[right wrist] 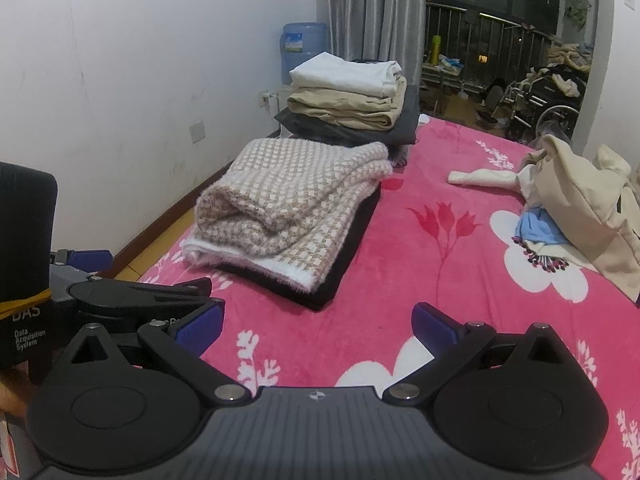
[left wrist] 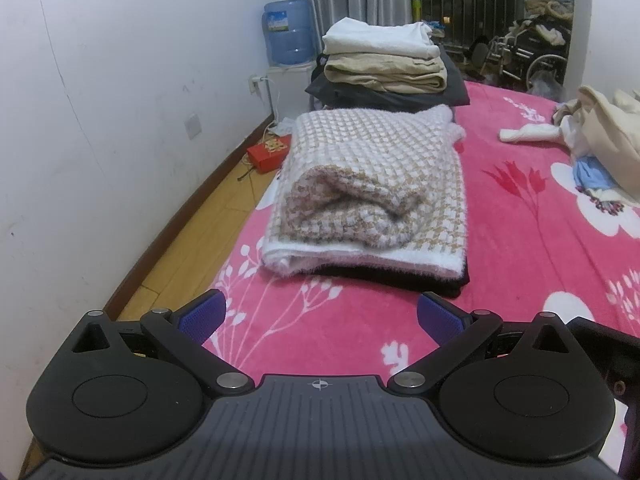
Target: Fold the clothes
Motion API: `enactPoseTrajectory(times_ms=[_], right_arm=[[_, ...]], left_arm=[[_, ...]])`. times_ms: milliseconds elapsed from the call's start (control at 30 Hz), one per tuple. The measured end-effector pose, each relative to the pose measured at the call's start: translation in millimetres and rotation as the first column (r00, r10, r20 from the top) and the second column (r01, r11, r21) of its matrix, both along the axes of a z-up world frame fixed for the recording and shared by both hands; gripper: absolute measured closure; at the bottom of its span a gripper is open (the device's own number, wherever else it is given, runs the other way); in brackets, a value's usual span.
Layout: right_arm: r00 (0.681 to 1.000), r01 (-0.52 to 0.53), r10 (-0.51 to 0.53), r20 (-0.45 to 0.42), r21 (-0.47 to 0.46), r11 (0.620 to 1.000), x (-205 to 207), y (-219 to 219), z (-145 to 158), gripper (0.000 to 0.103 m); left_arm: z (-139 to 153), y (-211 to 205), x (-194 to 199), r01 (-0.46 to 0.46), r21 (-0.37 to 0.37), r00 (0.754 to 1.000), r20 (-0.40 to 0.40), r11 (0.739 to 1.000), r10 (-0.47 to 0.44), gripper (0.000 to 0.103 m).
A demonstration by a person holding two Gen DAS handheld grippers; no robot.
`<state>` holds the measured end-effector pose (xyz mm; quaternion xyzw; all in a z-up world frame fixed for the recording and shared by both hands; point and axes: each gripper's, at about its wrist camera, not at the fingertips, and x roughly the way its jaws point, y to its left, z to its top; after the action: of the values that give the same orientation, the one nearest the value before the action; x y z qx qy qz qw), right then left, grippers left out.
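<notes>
While both claws are being held apart and empty above the bed, progress is being judged as follows.

Left claw (left wrist: 320, 316): is being held released above the pink floral bedspread (left wrist: 520, 240), nothing being gripped, its blue pads (left wrist: 202, 314) being pointed at the near pile.

Checked knit (left wrist: 372, 184): is being seen folded, lying on a dark garment (left wrist: 436, 282) near the bed's left edge; this piece is being counted as done, though its rolled front is being left a little loose.

Far stack (left wrist: 384, 60): is being made up of a white garment on a beige one on dark ones, just beyond the knit at the bed's far left corner; these are being counted as done.

Right claw (right wrist: 316, 324): is being held released too, nothing being gripped, the left claw's body being seen just beside it at the frame's left edge.

Unfolded heap (right wrist: 580, 208): is being left crumpled on the bed's right side, well apart from the piles, cream cloth lying over something blue (right wrist: 538, 226), a sleeve (right wrist: 480, 178) trailing leftward.

Remaining: the heap is being judged as the work left; its number of garments cannot be told.
</notes>
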<state>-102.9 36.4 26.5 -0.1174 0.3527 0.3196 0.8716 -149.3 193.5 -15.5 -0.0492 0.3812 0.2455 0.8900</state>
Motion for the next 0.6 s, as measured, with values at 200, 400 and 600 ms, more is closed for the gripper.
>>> enactPoseTrajectory(times_ms=[200, 400, 600], right_arm=[[1.000, -0.004, 0.004, 0.003, -0.007, 1.000, -0.9, 1.6, -0.5, 0.000], [1.000, -0.012, 0.012, 0.007, -0.011, 1.000, -1.8, 3.9, -0.6, 0.000], [1.000, -0.008, 0.008, 0.004, -0.014, 1.000, -2.1, 5.2, -1.1, 0.000]], left_arm=[[-0.8, 0.9, -0.2, -0.001, 0.001, 1.000, -0.001, 1.000, 0.001, 0.000], [-1.3, 4.4, -1.1, -0.005, 0.000, 1.000, 0.001, 1.000, 0.005, 0.000], [-1.6, 8.6, 0.3, -0.009, -0.002, 1.000, 0.001, 1.000, 0.009, 0.000]])
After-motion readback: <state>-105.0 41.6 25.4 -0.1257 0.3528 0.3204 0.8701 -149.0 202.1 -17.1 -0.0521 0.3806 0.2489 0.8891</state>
